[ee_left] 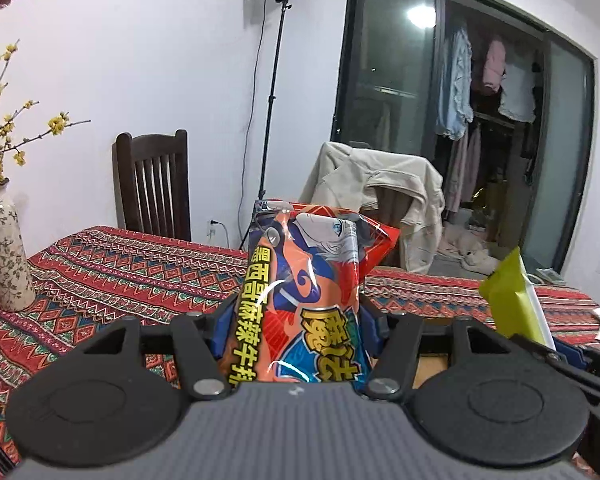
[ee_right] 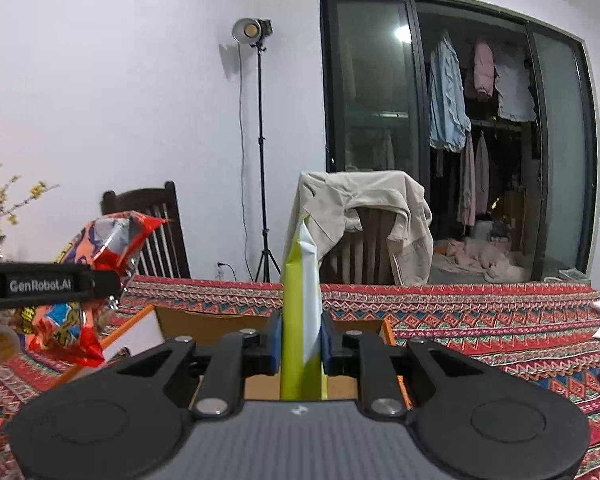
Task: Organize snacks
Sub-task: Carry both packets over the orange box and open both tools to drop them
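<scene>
While I hold both above the patterned table (ee_right: 480, 320):
Left gripper (ee_left: 296, 320): clamped on red snack bag (ee_left: 300, 300), raised upright.
Right gripper (ee_right: 300, 340): nearly closed, pinching green packet (ee_right: 296, 320) over cardboard box (ee_right: 220, 320).

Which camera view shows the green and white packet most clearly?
The right wrist view: the green and white packet stands upright, centred, clamped in the right gripper. The left wrist view shows only its upper part at the right edge, behind the gripper frame.

You see: snack packets 2 – red packet (ee_left: 300, 300), green packet (ee_right: 302, 312) | cardboard box (ee_right: 228, 318) 1 | chairs 2 | vase (ee_left: 6, 252) 1
</scene>
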`<act>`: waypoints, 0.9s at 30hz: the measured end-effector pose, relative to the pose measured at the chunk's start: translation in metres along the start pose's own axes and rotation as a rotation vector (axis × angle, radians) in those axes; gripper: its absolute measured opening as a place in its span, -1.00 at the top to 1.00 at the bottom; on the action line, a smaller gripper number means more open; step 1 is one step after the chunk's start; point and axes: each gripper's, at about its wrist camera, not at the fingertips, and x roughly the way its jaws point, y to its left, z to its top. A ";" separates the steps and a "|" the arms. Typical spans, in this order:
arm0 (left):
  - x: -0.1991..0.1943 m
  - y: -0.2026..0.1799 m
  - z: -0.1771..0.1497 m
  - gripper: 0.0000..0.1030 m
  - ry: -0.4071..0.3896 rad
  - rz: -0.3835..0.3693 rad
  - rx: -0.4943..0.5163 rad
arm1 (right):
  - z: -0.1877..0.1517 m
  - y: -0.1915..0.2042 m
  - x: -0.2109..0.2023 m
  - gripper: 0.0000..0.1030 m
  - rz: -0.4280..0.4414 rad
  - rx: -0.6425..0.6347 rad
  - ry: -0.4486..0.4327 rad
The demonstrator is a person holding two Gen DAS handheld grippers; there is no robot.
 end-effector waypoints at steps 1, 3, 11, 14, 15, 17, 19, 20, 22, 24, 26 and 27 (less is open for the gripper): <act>0.005 0.001 -0.002 -0.18 0.004 0.002 0.001 | -0.003 -0.001 0.006 0.65 -0.003 0.002 0.006; 0.016 0.002 -0.008 -0.18 0.013 0.008 0.009 | -0.008 -0.003 0.017 0.65 -0.010 0.003 0.014; 0.045 0.004 -0.035 -0.18 0.041 0.029 0.036 | -0.029 -0.013 0.044 0.65 0.012 0.015 0.063; 0.051 0.004 -0.041 -0.18 0.065 0.026 0.043 | -0.033 -0.014 0.049 0.65 0.016 0.017 0.089; 0.052 0.005 -0.043 -0.18 0.069 0.026 0.041 | -0.034 -0.015 0.050 0.65 0.013 0.018 0.097; 0.051 0.007 -0.044 -0.30 0.074 0.028 0.033 | -0.035 -0.016 0.050 0.63 0.005 0.026 0.105; 0.047 0.009 -0.044 -0.62 0.056 0.027 0.022 | -0.035 -0.018 0.049 0.27 0.002 0.036 0.107; 0.044 0.010 -0.044 -0.85 0.040 0.024 0.015 | -0.034 -0.019 0.048 -0.24 0.004 0.045 0.105; 0.036 0.011 -0.043 -1.00 -0.005 0.024 -0.002 | -0.036 -0.020 0.044 -0.91 0.004 0.053 0.092; 0.033 0.009 -0.041 -1.00 -0.018 0.027 0.007 | -0.035 -0.019 0.042 -1.00 0.008 0.053 0.083; 0.032 0.008 -0.041 -1.00 -0.020 0.030 0.009 | -0.034 -0.019 0.040 -1.00 0.007 0.052 0.083; 0.032 0.007 -0.041 -1.00 -0.019 0.030 0.009 | -0.033 -0.020 0.040 -1.00 0.008 0.052 0.082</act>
